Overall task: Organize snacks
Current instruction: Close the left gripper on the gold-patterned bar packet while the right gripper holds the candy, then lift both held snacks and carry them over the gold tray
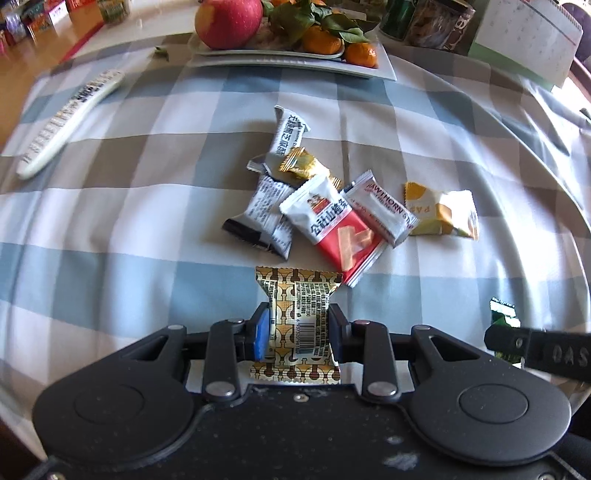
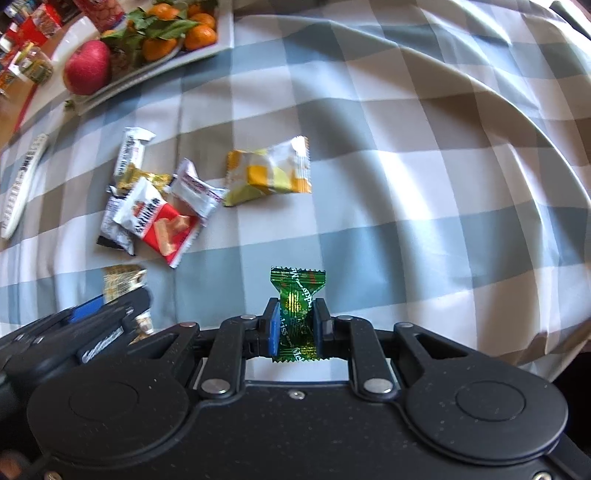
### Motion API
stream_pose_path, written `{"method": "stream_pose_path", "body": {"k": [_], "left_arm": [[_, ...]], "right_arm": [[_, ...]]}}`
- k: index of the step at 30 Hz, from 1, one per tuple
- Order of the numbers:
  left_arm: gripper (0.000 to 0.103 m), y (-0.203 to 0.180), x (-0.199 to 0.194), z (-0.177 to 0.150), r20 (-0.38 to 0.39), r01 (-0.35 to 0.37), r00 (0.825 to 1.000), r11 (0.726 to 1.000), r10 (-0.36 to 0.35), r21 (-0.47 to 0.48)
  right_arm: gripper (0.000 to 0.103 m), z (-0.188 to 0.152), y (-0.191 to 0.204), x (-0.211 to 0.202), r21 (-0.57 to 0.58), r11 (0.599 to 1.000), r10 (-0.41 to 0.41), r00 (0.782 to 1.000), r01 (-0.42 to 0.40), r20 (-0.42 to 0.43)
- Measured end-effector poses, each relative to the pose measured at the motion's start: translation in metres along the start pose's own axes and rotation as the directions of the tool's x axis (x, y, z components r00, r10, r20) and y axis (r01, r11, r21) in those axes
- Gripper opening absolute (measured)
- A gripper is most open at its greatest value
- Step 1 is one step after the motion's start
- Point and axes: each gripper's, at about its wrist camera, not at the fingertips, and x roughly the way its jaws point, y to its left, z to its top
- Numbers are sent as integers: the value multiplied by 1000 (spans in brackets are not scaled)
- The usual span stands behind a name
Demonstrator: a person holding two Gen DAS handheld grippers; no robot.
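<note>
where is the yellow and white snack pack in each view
Left wrist: the yellow pack lies right of centre on the cloth, at the right end of the snack pile, beside the hawthorn pack.
Right wrist: the yellow pack lies above centre, again right of the hawthorn pack.
Shared landmark: the red apple on the white tray, top centre in the left view, top left in the right.
</note>
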Motion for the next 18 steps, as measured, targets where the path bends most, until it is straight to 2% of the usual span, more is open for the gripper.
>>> {"method": "stream_pose_path", "body": {"k": [5,8,18], "left_arm": [[31,0,-18,-19,-52,41,998,998,-44,-43],[31,-2,-32,-34,-76,51,996,997,-55,-58],[31,-3,-86,-91,-76,62,995,996,-67,-70]], "right_arm": [[25,-1,-8,7,11,1000,2,998,-1,-56],[25,0,-12,8,22,1000,-13,998,14,-56],[25,-3,-26,19,50,997,-53,997,56,-53]]}}
